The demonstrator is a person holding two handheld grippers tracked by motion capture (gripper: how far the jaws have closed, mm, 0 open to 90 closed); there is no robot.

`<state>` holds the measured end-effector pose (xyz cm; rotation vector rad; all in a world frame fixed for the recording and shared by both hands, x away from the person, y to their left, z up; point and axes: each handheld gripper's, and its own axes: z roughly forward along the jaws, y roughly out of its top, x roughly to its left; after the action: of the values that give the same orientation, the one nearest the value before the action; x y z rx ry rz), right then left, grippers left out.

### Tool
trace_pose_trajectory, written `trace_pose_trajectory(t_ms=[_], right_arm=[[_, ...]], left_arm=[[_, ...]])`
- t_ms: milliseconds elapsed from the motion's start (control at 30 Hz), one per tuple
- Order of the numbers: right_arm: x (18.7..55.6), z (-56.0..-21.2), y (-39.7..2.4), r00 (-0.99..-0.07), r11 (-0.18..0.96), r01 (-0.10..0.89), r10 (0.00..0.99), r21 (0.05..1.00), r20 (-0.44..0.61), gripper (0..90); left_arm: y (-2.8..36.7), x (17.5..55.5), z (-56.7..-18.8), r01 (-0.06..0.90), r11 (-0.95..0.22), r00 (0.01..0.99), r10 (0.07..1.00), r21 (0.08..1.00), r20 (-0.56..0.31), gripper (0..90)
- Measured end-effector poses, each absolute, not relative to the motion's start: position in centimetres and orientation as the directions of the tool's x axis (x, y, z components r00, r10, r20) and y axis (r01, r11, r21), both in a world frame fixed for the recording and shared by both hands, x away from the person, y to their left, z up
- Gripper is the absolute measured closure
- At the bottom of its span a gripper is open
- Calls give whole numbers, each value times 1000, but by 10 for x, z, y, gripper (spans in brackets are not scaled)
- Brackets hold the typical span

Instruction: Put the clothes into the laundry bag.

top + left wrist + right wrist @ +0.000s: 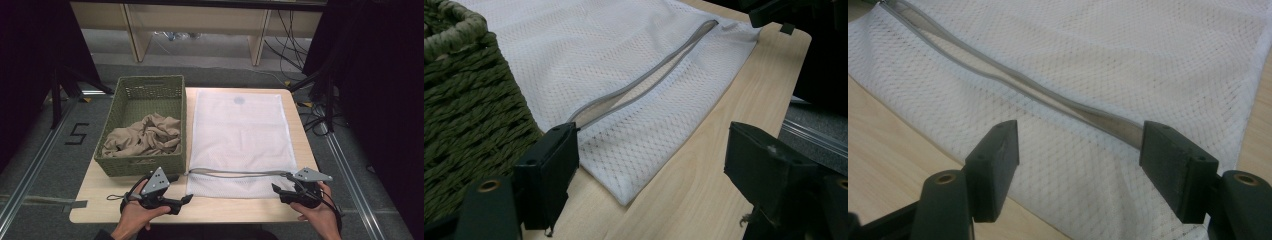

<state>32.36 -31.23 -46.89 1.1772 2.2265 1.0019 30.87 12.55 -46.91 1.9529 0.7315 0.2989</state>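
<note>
With both grippers, left (186, 199) and right (276, 189), gaping empty, you pinch the mesh bag's (239, 130) zipper (240, 173) lips at each end, lifting evenly.

White mesh cloth bag (239, 135), matt green woven basket (145, 165), smooth pale wood table (235, 207)

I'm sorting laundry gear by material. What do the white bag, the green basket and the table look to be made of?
White bag: fine synthetic-looking mesh, its regular small holes showing, with a grey zipper. Green basket: woven twisted cord or paper rope, matte, with an open lattice near the rim. Table: pale wood or wood-look laminate, with faint grain and a smooth surface.
</note>
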Motion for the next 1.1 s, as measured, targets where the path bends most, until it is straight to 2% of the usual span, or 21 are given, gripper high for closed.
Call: trace_pose_trajectory(t_ms=[233,267,367,567,600,633,700,767,800,833,867,933,967,1000,1100], right_arm=[[326,-471,-313,-553,374,535,833,757,-21,335],[326,-471,-315,-544,392,517,837,761,-61,335],[327,-471,-315,-550,393,519,834,759,-56,337],[332,-474,-321,-524,432,522,843,735,-122,344],[335,-475,-323,-521,446,514,841,733,-147,347],[338,-476,-326,-508,466,525,843,712,-176,351],[342,-478,-327,-493,485,529,843,697,-213,360],[344,-479,-328,-496,507,531,836,679,-236,365],[350,-481,-330,-510,555,519,812,650,-285,385],[350,-481,-327,-490,532,543,829,649,-270,393],[355,-481,-328,-526,584,501,791,639,-311,400],[355,-482,-327,-519,576,514,799,635,-304,407],[358,-484,-325,-513,583,531,799,615,-314,415],[359,-484,-324,-507,580,540,803,610,-315,423],[364,-485,-324,-515,601,532,789,596,-336,433]], left_arm=[[127,311,-468,347,-344,795,602,873,-79,219],[127,311,-468,344,-347,796,600,873,-75,219],[126,311,-469,343,-347,799,596,873,-77,219],[124,312,-469,357,-352,790,607,865,-79,219],[126,314,-469,335,-381,800,599,862,-46,219],[124,313,-469,359,-355,788,610,863,-77,219],[125,315,-470,348,-364,796,601,864,-67,218],[124,314,-470,357,-355,791,608,864,-77,219],[124,313,-471,369,-347,785,613,862,-89,219],[125,313,-470,359,-362,790,608,860,-75,219],[125,312,-470,360,-360,787,613,861,-72,219],[127,313,-469,345,-383,796,603,857,-51,219],[124,312,-470,358,-348,788,610,867,-81,219],[126,312,-469,351,-375,792,608,858,-58,219],[125,311,-470,360,-366,788,612,858,-69,219]])
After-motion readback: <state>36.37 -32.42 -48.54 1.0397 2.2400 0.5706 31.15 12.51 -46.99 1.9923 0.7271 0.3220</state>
